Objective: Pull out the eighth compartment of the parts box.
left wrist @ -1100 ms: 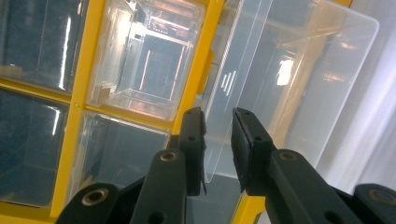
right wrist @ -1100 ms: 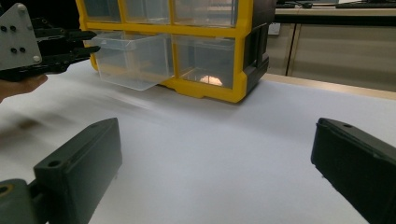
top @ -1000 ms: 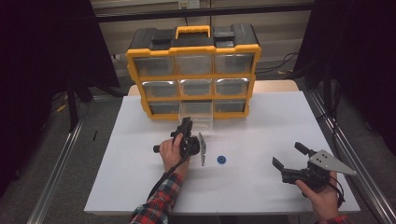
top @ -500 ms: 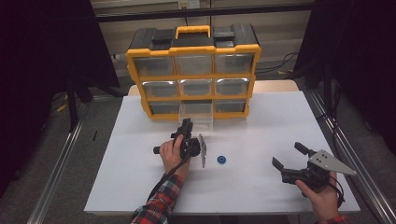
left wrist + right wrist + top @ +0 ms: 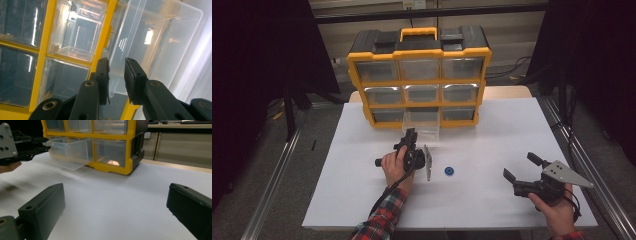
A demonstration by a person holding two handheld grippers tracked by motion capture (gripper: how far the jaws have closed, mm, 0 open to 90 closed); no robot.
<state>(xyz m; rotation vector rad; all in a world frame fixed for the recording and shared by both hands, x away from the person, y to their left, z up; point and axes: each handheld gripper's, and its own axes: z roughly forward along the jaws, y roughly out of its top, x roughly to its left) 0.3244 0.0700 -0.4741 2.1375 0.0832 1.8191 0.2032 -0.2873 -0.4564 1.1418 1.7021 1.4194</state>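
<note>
White table [image 5: 362, 190]: L gripper [image 5: 117, 72] fingers astride clear drawer [image 5: 155, 45] lip.

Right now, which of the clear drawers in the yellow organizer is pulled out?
The bottom-row middle drawer: it juts out onto the white table while the others sit flush in the yellow organizer. The left gripper straddles its front wall.

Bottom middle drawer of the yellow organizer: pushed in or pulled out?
Pulled out. The clear drawer juts forward from the organizer over the table, its front lip between the left hand-held gripper jaws.
</note>
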